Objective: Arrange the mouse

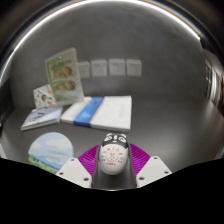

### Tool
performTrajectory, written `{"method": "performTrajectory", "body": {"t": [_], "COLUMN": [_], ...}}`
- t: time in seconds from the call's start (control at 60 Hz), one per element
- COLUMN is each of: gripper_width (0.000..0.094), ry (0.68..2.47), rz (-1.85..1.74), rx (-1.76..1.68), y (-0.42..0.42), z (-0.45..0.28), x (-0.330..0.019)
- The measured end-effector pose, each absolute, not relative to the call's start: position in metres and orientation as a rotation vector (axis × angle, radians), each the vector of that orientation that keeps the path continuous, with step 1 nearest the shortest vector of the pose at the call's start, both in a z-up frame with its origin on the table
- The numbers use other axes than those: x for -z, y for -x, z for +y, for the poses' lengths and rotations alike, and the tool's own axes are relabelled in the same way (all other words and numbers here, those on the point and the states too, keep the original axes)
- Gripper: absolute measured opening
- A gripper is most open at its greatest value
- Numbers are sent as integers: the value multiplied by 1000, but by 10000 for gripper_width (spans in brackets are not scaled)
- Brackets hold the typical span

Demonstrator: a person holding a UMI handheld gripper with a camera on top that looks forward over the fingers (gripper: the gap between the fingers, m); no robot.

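Observation:
A white mouse (112,157) with red printed markings and a black front end sits between my gripper's two fingers. My gripper (112,158) is closed on its sides, with the purple pads (90,157) pressed against it on the left and right. The mouse is held over a grey table surface (160,120). Its underside is hidden by the fingers.
A round blue-green mat or disc (50,153) lies left of the fingers. Beyond are a white and blue book (100,110), another flat book (42,118), an upright illustrated card (62,76), a small floral box (45,96) and wall sockets (115,67).

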State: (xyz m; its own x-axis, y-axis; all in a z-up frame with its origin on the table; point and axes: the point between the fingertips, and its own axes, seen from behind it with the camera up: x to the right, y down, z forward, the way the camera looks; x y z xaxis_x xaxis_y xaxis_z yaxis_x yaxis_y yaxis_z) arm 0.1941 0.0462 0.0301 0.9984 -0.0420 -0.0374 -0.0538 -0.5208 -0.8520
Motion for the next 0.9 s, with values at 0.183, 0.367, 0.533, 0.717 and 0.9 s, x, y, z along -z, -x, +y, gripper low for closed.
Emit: {"method": "performTrajectory", "body": {"t": [0.183, 0.367, 0.533, 0.717, 0.9], "gripper_width": [441, 437, 440, 590, 846], "ry": [1944, 2079, 2210, 2248, 2208], "rz": [-110, -101, -54, -148, -111], "rx": [-35, -66, -31, -19, -189], "y": [-60, 37, 49, 51, 51], "z": [19, 21, 21, 20, -3], "x": [-129, -57, 9, 11, -15]}}
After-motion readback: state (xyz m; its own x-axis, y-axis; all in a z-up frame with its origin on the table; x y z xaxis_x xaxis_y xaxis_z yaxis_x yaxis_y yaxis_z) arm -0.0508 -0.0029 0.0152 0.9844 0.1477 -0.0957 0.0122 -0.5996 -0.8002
